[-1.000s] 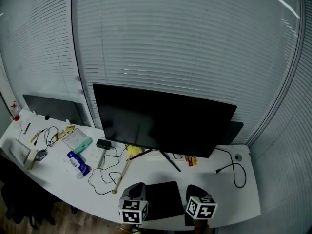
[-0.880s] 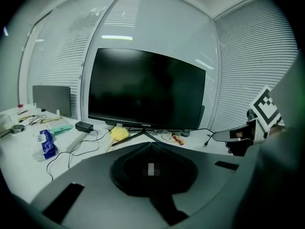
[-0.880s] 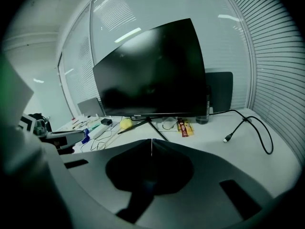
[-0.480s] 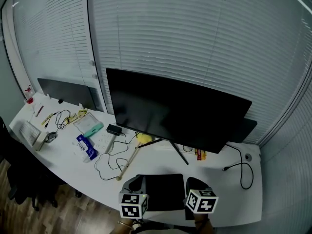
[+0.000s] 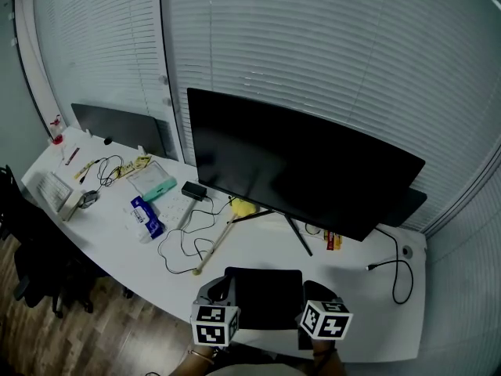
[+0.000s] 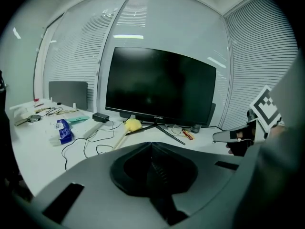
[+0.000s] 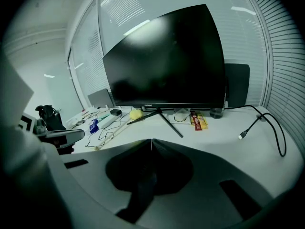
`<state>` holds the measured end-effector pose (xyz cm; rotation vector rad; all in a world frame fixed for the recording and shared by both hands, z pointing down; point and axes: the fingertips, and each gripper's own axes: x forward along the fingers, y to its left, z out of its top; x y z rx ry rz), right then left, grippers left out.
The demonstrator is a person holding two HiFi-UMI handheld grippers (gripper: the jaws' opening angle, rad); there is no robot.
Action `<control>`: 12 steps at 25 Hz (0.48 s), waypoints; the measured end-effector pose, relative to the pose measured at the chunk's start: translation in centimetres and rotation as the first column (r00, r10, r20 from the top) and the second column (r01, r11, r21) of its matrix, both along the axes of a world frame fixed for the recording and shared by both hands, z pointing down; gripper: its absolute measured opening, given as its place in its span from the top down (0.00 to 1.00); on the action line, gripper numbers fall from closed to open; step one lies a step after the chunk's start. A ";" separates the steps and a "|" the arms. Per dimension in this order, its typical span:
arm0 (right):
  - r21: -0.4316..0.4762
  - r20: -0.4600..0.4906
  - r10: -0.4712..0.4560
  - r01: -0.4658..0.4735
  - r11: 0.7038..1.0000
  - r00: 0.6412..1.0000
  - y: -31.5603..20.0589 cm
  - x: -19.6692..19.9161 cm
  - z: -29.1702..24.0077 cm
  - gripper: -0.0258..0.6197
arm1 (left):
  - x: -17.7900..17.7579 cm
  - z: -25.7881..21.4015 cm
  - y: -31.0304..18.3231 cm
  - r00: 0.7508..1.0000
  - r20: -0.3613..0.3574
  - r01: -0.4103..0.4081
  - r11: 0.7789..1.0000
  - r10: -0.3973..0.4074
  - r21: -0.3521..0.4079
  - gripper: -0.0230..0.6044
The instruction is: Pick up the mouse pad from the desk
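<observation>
The mouse pad [image 5: 266, 298], a black rectangle, is seen lying flat on the white desk [image 5: 117, 245] near its front edge, just in front of the stand of a wide black monitor [image 5: 301, 167]. In the head view the left tool [image 5: 221, 287] is held at the pad's left edge and the right tool [image 5: 315, 291] at its right edge, so that the pad lies between the two; whether either touches it cannot be told. In the left gripper view the jaws of the left tool [image 6: 151, 144] are shown pressed together at their tips, with nothing caught between them, and the other tool is seen off to the right. In the right gripper view the jaws of the right tool [image 7: 151, 141] are likewise closed tip to tip and nothing is held. Behind the pad, a yellow duster head [image 5: 244, 207] on a pale wooden stick [image 5: 211, 251] is laid slantwise across the desk, crossed by a thin black cord [image 5: 178, 251]. Further left a blue packet [image 5: 147, 216], a teal case [image 5: 159, 190] and a small black adapter [image 5: 193, 190] are spread about. To the right of the monitor stand a red and yellow sachet [image 5: 333, 241] is seen, and near the desk's right end a black cable [image 5: 395, 271] is looped. White blinds [image 5: 329, 61] are drawn over the windows behind the desk.
</observation>
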<state>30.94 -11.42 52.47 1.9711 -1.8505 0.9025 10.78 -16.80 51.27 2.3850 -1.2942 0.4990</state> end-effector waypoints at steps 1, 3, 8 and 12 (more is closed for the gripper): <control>-0.006 0.003 -0.002 0.002 1.000 1.000 0.1 0.0 0.3 0.91 | -0.1 0.3 0.1 1.000 0.001 0.004 1.000 -0.004 -0.007 0.93; -0.019 0.009 -0.003 0.003 1.000 1.000 0.3 0.0 0.8 0.91 | -0.3 0.9 0.3 1.000 0.007 0.009 1.000 -0.009 -0.024 0.94; -0.061 0.030 -0.007 0.008 0.998 1.000 1.1 -0.1 2.8 0.91 | -0.3 3.0 1.2 1.000 0.028 0.012 0.997 -0.010 -0.073 0.94; -0.107 0.038 -0.007 0.011 0.994 0.999 1.9 -0.1 4.5 0.91 | -0.3 4.7 1.9 0.999 0.040 0.013 0.994 -0.008 -0.110 0.93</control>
